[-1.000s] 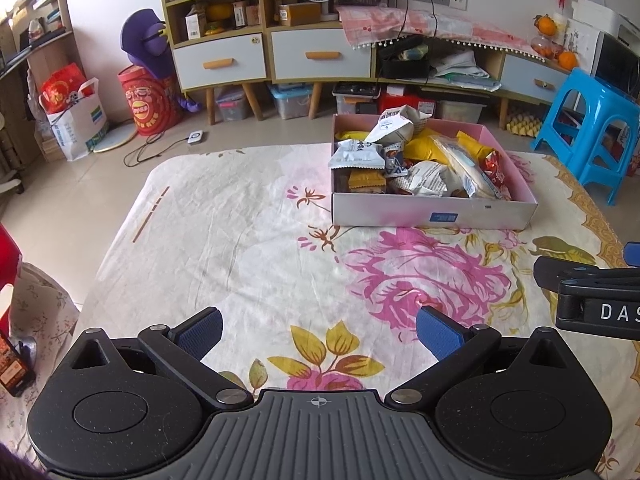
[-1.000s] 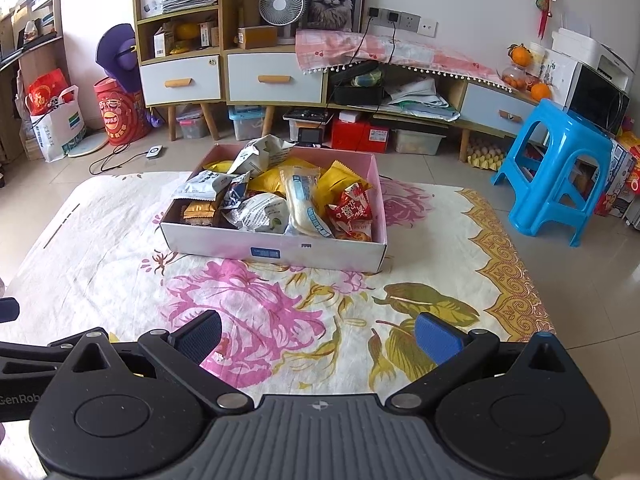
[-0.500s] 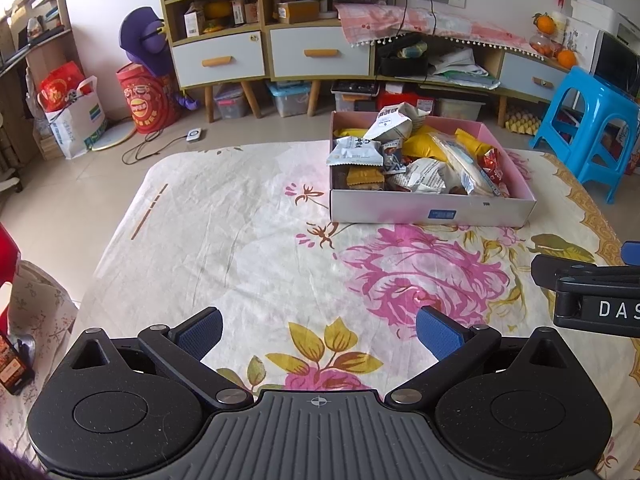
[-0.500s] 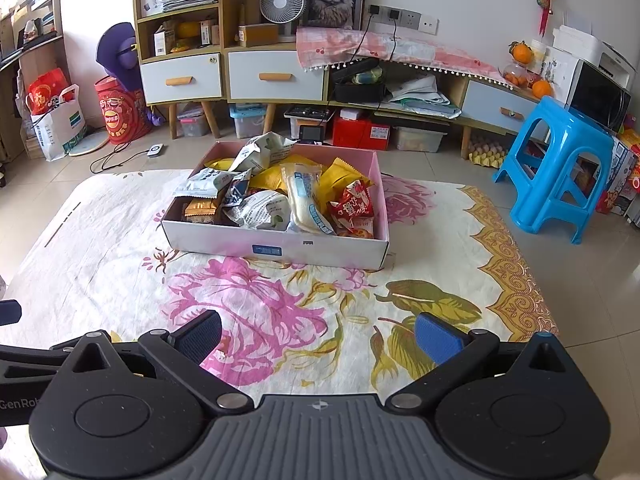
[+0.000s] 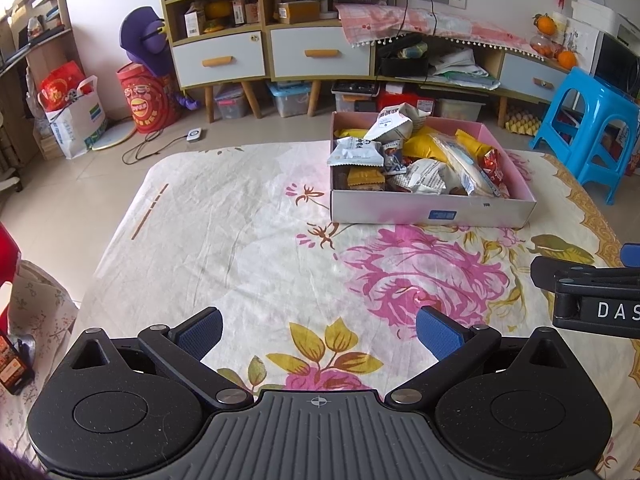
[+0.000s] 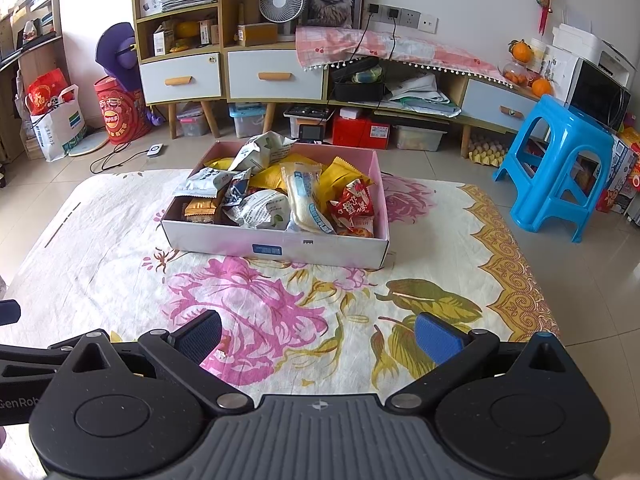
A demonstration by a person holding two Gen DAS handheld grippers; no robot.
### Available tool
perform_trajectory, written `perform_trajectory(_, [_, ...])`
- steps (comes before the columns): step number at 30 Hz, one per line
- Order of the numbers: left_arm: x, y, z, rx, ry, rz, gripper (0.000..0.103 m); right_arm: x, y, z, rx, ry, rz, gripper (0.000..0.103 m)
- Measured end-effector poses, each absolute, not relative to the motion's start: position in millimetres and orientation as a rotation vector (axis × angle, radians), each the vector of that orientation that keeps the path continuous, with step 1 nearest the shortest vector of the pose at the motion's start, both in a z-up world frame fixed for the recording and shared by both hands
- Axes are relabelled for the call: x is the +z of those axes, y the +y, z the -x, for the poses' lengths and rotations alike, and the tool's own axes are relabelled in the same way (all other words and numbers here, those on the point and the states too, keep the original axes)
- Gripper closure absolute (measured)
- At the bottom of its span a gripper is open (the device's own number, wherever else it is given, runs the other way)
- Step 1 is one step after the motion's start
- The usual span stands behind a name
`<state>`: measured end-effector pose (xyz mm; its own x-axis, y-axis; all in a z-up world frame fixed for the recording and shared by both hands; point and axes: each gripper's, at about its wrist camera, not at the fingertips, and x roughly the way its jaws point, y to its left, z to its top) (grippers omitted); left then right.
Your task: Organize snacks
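Observation:
A shallow pink and white box (image 5: 432, 210) (image 6: 276, 246) sits on the floral cloth, heaped with several snack packets. White packets (image 6: 262, 210), yellow bags (image 6: 340, 174) and a red packet (image 6: 354, 204) lie jumbled inside it. My left gripper (image 5: 319, 330) hovers open over the cloth, well short of the box and to its left, with nothing between its blue pads. My right gripper (image 6: 318, 334) is open too, empty, facing the box's near wall from a distance. The right gripper's body (image 5: 592, 294) shows at the right edge of the left wrist view.
The floral cloth (image 5: 240, 248) covers a low surface above a tiled floor. A blue plastic stool (image 6: 560, 168) stands to the right. Cabinets with drawers (image 6: 276, 74), storage bins and bags line the far wall. A red bucket (image 5: 144, 102) stands at the left.
Both grippers have crept slightly towards the box, which looks a little larger and lower in the views. Both stay open and empty.

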<state>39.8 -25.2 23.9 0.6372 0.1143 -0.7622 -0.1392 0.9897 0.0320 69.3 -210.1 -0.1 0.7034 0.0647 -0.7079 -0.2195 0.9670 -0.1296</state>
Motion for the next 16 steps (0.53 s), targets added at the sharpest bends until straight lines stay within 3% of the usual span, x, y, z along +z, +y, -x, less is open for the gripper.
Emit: perform_trajectory(16, [20.8, -27.4, -40.3, 0.136, 0.871, 0.02, 0.0, -2.6, -211.0, -69.6, 0.153, 0.782, 0.192, 0.008])
